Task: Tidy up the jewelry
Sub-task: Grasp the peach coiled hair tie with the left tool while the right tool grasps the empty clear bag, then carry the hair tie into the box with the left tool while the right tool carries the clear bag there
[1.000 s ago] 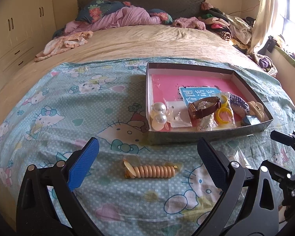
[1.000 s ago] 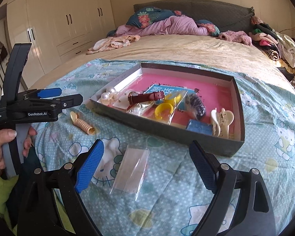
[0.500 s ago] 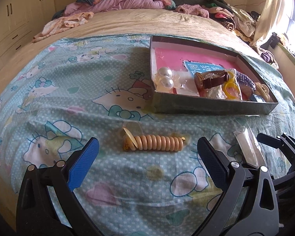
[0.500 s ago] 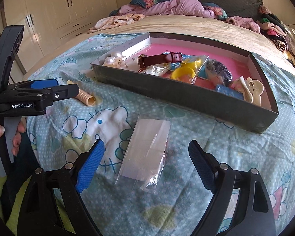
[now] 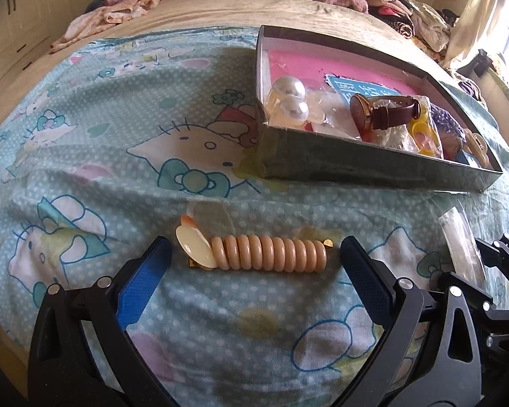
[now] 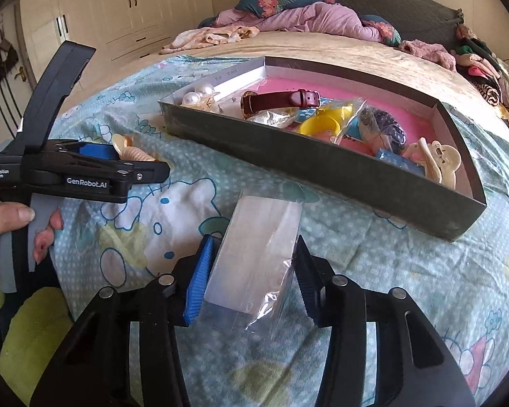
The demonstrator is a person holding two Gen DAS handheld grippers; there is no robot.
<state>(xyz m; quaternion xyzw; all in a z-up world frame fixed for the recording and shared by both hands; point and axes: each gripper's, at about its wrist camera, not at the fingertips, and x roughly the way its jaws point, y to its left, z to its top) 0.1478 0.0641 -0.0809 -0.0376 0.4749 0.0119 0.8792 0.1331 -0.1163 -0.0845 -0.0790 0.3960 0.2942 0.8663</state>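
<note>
Messy bedroom, and on the cartoon-cat bedsheet sits the box already holding a watch, pearls and clips. Just in front of it, the left gripper is wide open straddling the beige spiral hair clip, probably lining up a grab. Beside that, the right gripper is closing on the clear plastic bag, pads about touching its edges, likely to bag the clip.

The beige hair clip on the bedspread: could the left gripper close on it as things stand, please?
Probably yes: the left gripper stands open with the beige hair clip lying between its fingers, and nothing covers it.
</note>
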